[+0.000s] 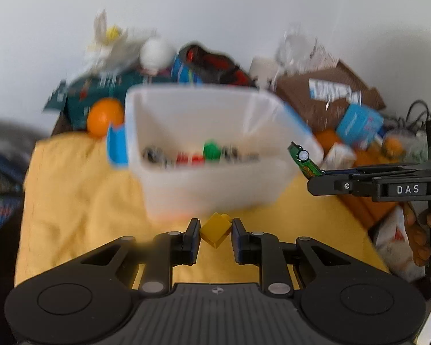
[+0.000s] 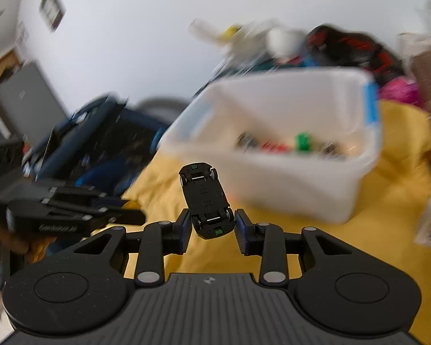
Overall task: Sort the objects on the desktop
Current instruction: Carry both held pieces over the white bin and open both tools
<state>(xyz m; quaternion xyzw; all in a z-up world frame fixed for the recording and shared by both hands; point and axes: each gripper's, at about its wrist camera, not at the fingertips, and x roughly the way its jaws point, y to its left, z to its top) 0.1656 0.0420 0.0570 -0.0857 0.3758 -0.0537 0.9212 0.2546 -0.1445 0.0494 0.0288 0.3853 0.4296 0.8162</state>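
Observation:
My left gripper (image 1: 215,230) is shut on a yellow toy brick (image 1: 216,230), held just above the yellow cloth in front of a white plastic bin (image 1: 215,178). The bin holds red and green bricks (image 1: 212,149) and small toys. My right gripper (image 2: 212,222) is shut on a green toy car (image 2: 207,201), underside towards the camera, nose up, left of the bin (image 2: 287,184). In the left wrist view the right gripper (image 1: 316,178) comes in from the right with the car (image 1: 303,159) at the bin's right rim. The left gripper (image 2: 120,212) shows at the left of the right wrist view.
Both views are motion-blurred. A yellow cloth (image 1: 80,189) covers the table. An orange ball (image 1: 105,116) sits left of the bin. Boxes, packets and a brown carton (image 1: 330,92) crowd the back and right. A dark blue bag (image 2: 86,143) lies off the table's left.

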